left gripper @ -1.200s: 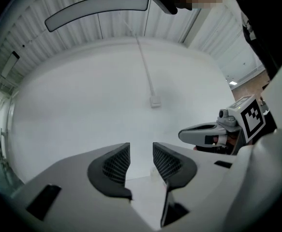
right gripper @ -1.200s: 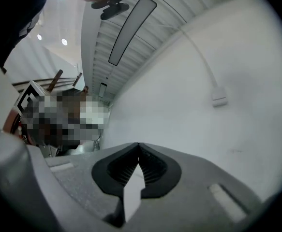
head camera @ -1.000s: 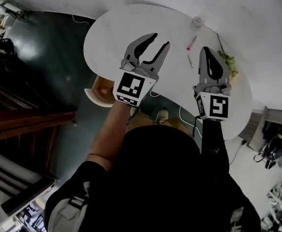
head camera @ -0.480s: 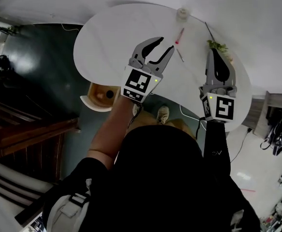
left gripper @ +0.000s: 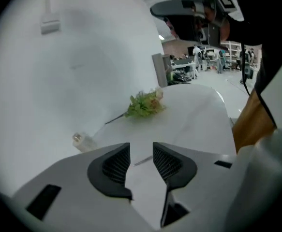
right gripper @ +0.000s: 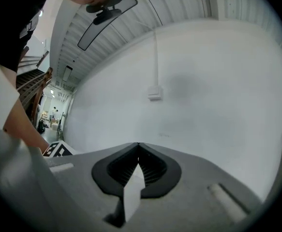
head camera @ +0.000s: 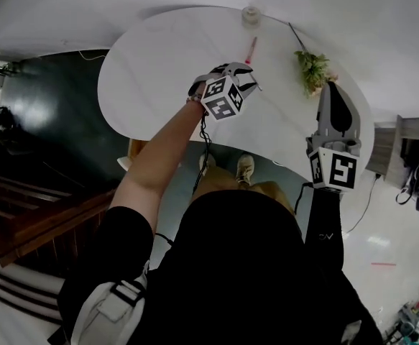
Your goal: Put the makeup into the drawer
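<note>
There is one white table (head camera: pixel 144 70) with a rounded edge. On it I count one pink-red makeup stick (head camera: pixel 251 49), one small clear jar (head camera: pixel 250 14), one sprig of flowers (head camera: pixel 311 69) and one thin grey stick (left gripper: pixel 143 161), which only the left gripper view shows. All four lie at the far side of the table, close to the white wall (right gripper: pixel 203 81). The makeup stick is near the jar and does not touch it.

There are two grippers. The left gripper (head camera: pixel 232 72) hangs over the middle of the table, tilted down. Its jaws stand partly apart and hold nothing; through the gap the thin stick shows, lying on the table. The right gripper (head camera: pixel 334 86) is over the right end of the table, just beside the flowers, with its jaws closed together and nothing between them.

The left half of the table is bare, with much free room up to its curved edge
</note>
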{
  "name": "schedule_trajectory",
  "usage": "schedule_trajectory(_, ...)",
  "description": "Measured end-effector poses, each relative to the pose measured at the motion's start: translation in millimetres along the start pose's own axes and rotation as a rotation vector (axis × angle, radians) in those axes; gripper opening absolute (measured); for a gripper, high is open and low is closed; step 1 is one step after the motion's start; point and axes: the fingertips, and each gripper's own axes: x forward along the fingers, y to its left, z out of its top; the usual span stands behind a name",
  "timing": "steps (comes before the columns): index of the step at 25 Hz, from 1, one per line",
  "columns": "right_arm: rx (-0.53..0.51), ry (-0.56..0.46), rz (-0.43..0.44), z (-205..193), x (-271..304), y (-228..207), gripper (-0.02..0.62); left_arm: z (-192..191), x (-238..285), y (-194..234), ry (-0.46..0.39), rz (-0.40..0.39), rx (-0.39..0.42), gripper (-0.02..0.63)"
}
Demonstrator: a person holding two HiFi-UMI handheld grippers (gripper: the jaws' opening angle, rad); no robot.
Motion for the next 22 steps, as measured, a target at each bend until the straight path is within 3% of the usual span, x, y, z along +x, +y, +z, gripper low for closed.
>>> schedule_trajectory(6, -0.001, 0.064, -0.082, -17, -21, -22, 0.003, -30, 58, -20, 0.163, -0.175, 0.239, 0.146)
schedule_trajectory(12, -0.033, 0.097, -0.126, -23, -37, -36, 0.003, -46, 89, -28, 0.242, -0.311, 0.376, 0.133)
schedule_trajectory(15, -0.027, 0.104, -0.152, -23, -42, -44, 0.003, -47, 87, -29, 0.235, -0.382, 0.295, 0.081)
schedule_trajectory(18, -0.015, 0.105, -0.160, -25, -44, -46, 0.003, -48, 85, -36, 0.244, -0.402, 0.190, 0.028)
schedule_trajectory(22, -0.010, 0.101, -0.132, -26, -40, -38, 0.004, -48, 84, -42, 0.291, -0.409, 0.114, 0.017)
